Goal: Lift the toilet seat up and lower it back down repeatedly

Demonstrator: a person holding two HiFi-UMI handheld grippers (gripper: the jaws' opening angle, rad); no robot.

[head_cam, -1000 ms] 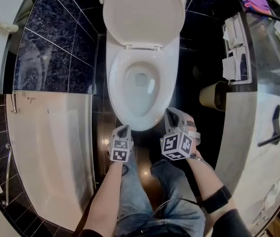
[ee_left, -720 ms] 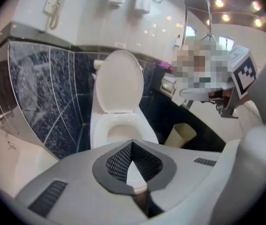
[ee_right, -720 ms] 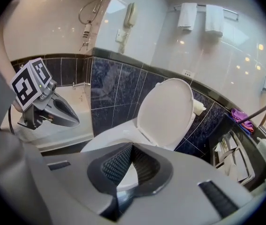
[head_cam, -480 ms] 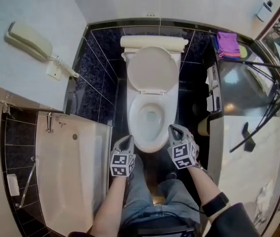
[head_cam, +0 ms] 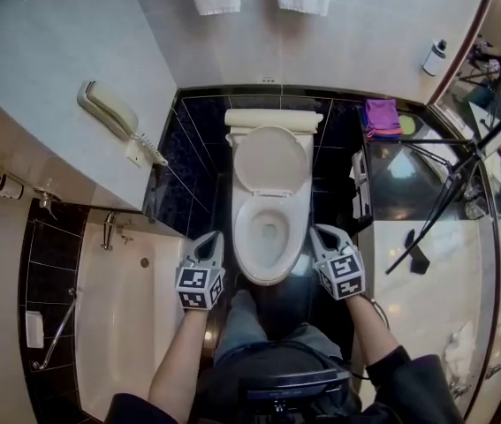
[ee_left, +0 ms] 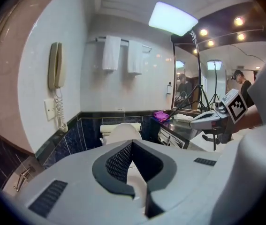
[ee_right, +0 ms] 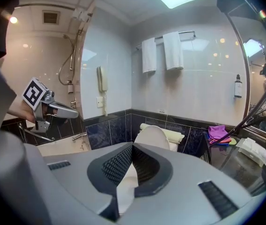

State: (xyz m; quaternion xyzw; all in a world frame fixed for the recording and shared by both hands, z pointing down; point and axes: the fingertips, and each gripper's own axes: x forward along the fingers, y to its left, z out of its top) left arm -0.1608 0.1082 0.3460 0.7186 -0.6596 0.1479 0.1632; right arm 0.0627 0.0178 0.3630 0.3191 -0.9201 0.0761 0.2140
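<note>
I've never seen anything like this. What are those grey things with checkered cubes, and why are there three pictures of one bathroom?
There is no robot here: a person holds a tool in each hand, the left gripper and the right gripper. The cubes are part of them. One picture comes from a head camera looking down; the others come from cameras riding on each gripper. Below stands a toilet, lid up, beside a bathtub. Both pairs of fingers are closed and hold nothing.

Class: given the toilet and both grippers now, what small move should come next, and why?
Probably bring the right gripper forward and down to the toilet seat: it stands raised against the tank, while this gripper and the left gripper are apart from it, jaws shut, empty.
</note>
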